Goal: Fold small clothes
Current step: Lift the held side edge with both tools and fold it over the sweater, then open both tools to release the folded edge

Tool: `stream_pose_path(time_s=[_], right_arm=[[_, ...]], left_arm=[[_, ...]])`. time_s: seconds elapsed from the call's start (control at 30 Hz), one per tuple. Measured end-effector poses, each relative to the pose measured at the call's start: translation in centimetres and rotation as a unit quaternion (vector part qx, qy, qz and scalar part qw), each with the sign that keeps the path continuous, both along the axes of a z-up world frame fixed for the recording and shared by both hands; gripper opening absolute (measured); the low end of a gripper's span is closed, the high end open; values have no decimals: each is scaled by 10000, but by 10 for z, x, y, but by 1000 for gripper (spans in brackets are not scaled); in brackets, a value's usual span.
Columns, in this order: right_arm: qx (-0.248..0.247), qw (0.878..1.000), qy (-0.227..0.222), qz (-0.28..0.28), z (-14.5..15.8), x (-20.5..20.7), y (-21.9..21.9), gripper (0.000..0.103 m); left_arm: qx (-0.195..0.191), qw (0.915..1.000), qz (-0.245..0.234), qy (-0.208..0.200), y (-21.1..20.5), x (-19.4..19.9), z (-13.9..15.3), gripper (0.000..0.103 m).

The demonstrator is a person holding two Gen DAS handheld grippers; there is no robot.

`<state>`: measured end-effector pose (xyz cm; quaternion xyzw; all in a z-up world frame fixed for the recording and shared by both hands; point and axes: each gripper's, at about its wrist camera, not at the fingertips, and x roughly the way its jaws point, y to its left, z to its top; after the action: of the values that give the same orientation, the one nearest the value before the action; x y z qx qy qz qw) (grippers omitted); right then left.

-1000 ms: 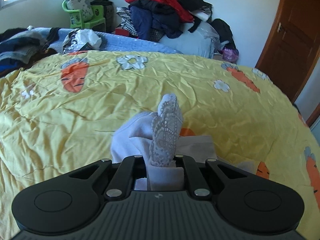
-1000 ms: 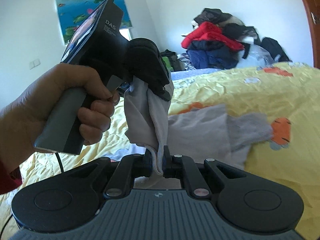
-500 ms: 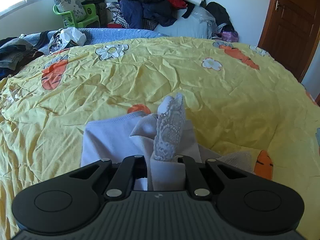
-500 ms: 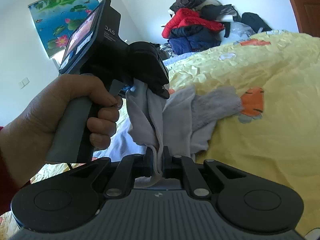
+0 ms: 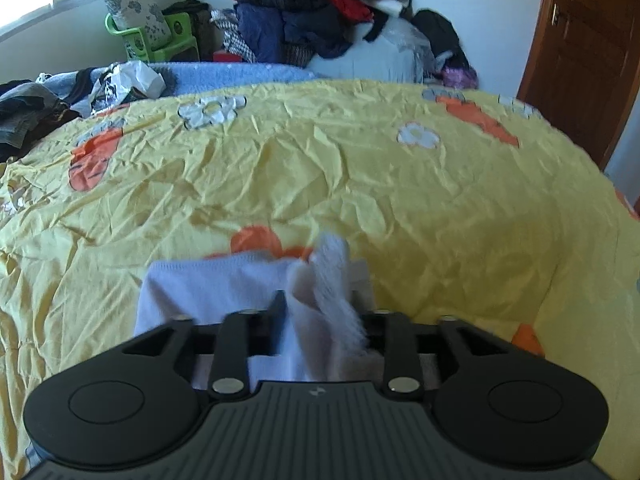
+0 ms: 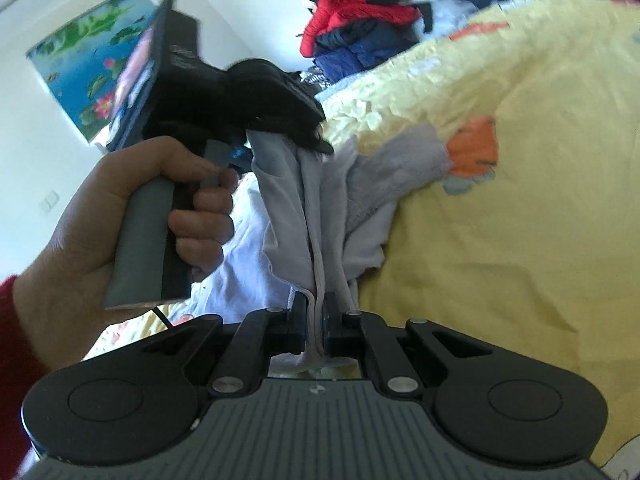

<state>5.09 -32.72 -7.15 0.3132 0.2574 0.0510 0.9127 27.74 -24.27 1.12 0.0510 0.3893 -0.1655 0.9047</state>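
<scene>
left tongs: jaws just spread apart, pale garment with its lace edge loose between them, not pinched | right tongs: clenched on a fold of the same garment | garment: hangs between both tongs, far end draped on the yellow bed cover ahead | hand: grips left handle

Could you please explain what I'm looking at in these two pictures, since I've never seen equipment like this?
A person folds laundry with a hand-held gripper in each hand; each carries a camera looking along its fingers. In the left camera's picture, the left hand-held gripper has just been opening, with the pale garment still between its jaws, on the yellow bedspread. The right camera's picture shows the right hand-held gripper pinching the same garment, and the person's left hand gripping the other tool's handle.
</scene>
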Motion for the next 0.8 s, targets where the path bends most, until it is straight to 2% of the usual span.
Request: stream_pose_path(time_s=[0.03, 0.07, 0.17, 0.27, 0.47, 0.63, 0.8], right_arm=[[93, 10000, 20, -6, -2, 1, -2, 7], [157, 9999, 40, -7, -4, 2, -4, 7], [186, 9998, 58, -15, -7, 4, -4, 8], [189, 9998, 55, -21, -9, 8, -5, 9], [359, 9993, 89, -19, -13, 8, -10, 11], [406, 9991, 109, -49, -13, 7, -12, 12], [360, 9992, 186, -67, -9, 5, -12, 12]], left_arm=[[-62, 9999, 42, -85, 1, 1, 3, 72], [-123, 9997, 82, -202, 2, 2, 7, 84], [-186, 9975, 197, -646, 7, 1, 20, 84], [40, 9961, 291, -830, 15, -1, 28, 84], [366, 9955, 340, -811, 56, -32, 18, 84], [395, 9953, 349, -815, 87, -68, 3, 84], [338, 9955, 326, -827, 98, -99, -9, 84]])
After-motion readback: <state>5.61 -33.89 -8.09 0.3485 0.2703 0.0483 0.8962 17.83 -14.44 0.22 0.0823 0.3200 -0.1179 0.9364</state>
